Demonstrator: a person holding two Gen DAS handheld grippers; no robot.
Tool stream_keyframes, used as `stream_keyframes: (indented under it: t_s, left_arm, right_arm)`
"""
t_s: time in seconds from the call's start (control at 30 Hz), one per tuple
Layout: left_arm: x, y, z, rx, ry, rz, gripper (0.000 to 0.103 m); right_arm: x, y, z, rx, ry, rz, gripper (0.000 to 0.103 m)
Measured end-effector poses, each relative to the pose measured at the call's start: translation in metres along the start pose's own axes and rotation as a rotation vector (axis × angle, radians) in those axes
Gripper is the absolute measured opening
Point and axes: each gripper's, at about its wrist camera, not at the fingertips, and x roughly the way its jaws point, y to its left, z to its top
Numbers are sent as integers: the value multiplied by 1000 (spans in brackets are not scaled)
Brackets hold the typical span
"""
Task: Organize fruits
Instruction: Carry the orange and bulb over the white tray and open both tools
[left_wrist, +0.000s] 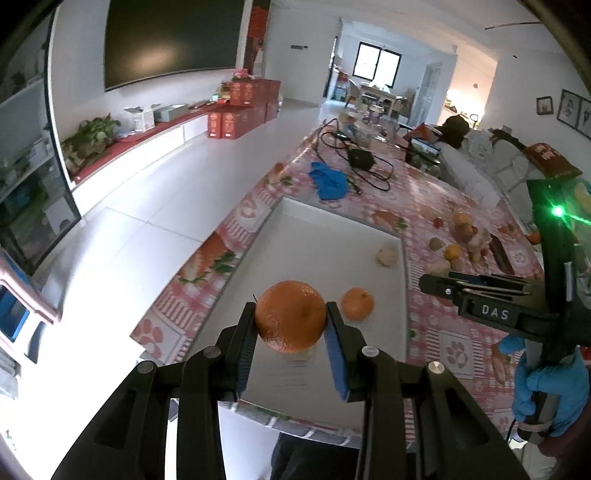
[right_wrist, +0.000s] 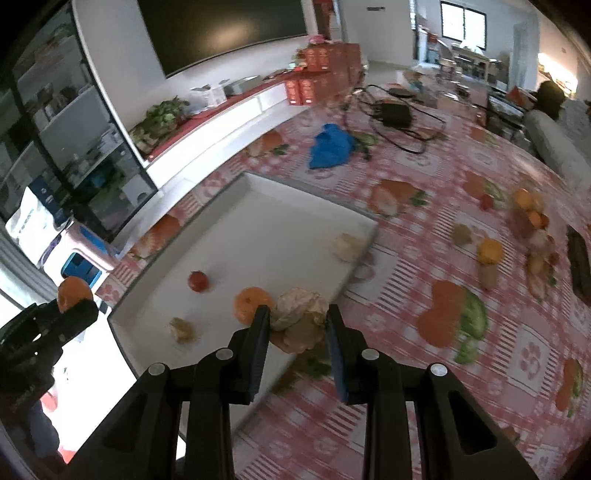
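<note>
In the left wrist view, the fingers (left_wrist: 246, 332) of the left gripper (left_wrist: 291, 325) are closed on a large orange (left_wrist: 290, 315), which fills the gap between the blue pads at lower centre. Behind it lies a white tray (left_wrist: 295, 240) on a table (left_wrist: 454, 354) with a red-and-white patterned cloth. A smaller orange (left_wrist: 357, 303) lies in the tray just right of the held one, and a pale fruit (left_wrist: 386, 256) lies near the tray's right rim. At the right edge, a blue-gloved hand (left_wrist: 550, 387) holds the right gripper's handle. A heap of mixed fruit (left_wrist: 463, 236) lies on the cloth at right.

In the right wrist view, the right gripper (right_wrist: 298, 325) has its fingers (right_wrist: 258, 339) pressed on a pale, papery, lumpy fruit (right_wrist: 299, 321) at lower centre, over the tray's near right edge. In the tray lie a small orange fruit (right_wrist: 252, 303), a red fruit (right_wrist: 198, 281) and a small husk-like piece (right_wrist: 181, 328).
</note>
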Motion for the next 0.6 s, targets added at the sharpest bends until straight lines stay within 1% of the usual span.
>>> stream_keyframes:
  t_s: [0.27, 0.6]
  left_arm:
    - [11, 19, 1, -22, 19, 17, 39]
    - [47, 15, 7, 0, 72, 15, 39]
  right_arm:
    - [21, 27, 14, -30, 21, 36, 32]
    - [46, 34, 30, -34, 53, 53, 32]
